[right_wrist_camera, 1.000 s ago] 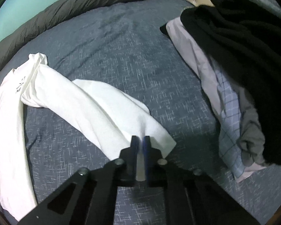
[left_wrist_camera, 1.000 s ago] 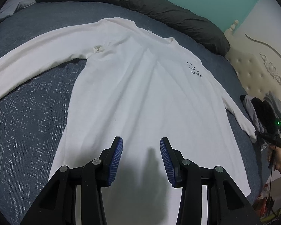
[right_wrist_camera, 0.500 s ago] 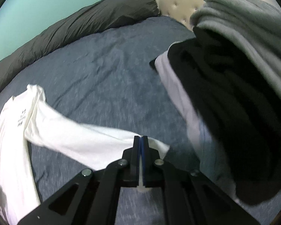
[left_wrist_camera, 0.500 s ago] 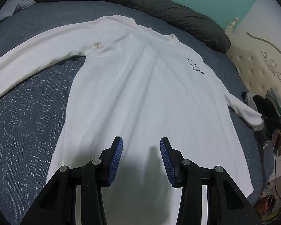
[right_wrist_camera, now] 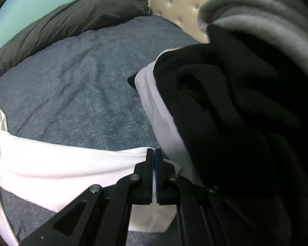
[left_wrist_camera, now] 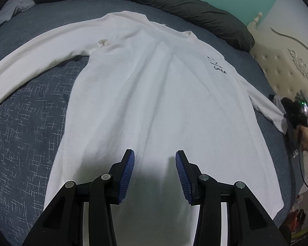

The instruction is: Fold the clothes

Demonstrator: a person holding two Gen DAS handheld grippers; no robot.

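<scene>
On the bed (left_wrist_camera: 26, 135): white shirt (left_wrist_camera: 154, 94) spread flat, its sleeve (right_wrist_camera: 57, 166) pinched in my right tongs (right_wrist_camera: 154, 157) beside the clothes pile (right_wrist_camera: 236, 112); left tongs (left_wrist_camera: 155, 160) gape, hovering over the hem. I judge the sleeve wants carrying taut, low and square across the chest, clear of that pile.

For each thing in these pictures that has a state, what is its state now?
white long-sleeve shirt: spread flat on the bed, front up, not yet folded.
right sleeve: stretched out, its cuff end pinched.
left sleeve: lying extended on the bed.
left tool: open, empty, above the hem.
right tool: shut on the sleeve.
clothes pile: heaped, unfolded.
</scene>
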